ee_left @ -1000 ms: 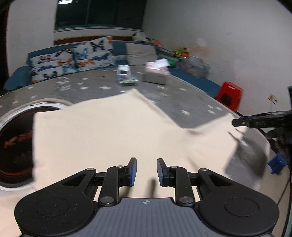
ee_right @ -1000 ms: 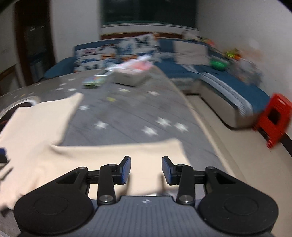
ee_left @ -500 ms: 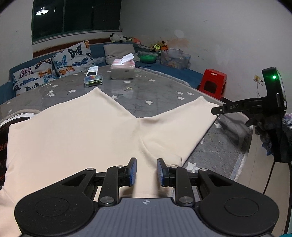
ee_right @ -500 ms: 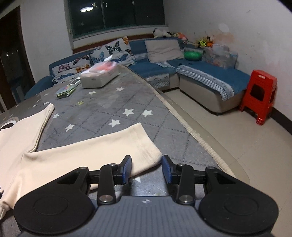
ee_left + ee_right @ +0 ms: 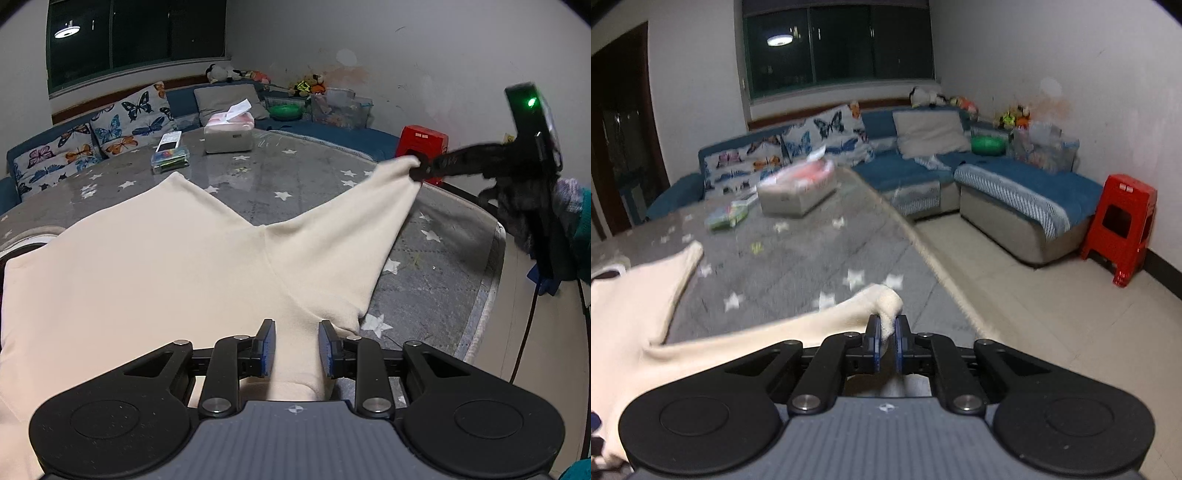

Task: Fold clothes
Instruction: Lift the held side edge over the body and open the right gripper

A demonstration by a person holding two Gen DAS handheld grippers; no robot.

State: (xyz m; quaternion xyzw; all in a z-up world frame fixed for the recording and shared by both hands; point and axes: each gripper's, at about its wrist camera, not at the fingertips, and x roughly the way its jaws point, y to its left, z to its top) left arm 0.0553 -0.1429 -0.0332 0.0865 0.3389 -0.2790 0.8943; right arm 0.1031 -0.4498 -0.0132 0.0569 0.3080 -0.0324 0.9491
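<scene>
We list a cream garment [image 5: 155, 266] lying spread on the grey star-print table cover [image 5: 436, 258], its body toward the left and two long parts reaching out across the cover.

Right gripper [image 5: 885, 338]: we see its blue pads [image 5: 873, 341] clamped on the end of one long part, which bunches above the jaws and is lifted off the cover. From the left wrist view the same gripper [image 5: 419, 170] pinches that end near the table's right edge, with the cloth stretched up toward it.

Left gripper [image 5: 293, 347]: jaws partly apart, with cream cloth lying between them. We cannot tell whether the pads [image 5: 267, 345] press on it.

Also on the table, at the far side and well apart from the garment: a tissue box [image 5: 229, 134] and a small clear case [image 5: 170, 158]. Beyond the table stand a blue sofa [image 5: 1015, 184] with butterfly cushions [image 5: 110, 129] and a red stool [image 5: 1119, 225].
</scene>
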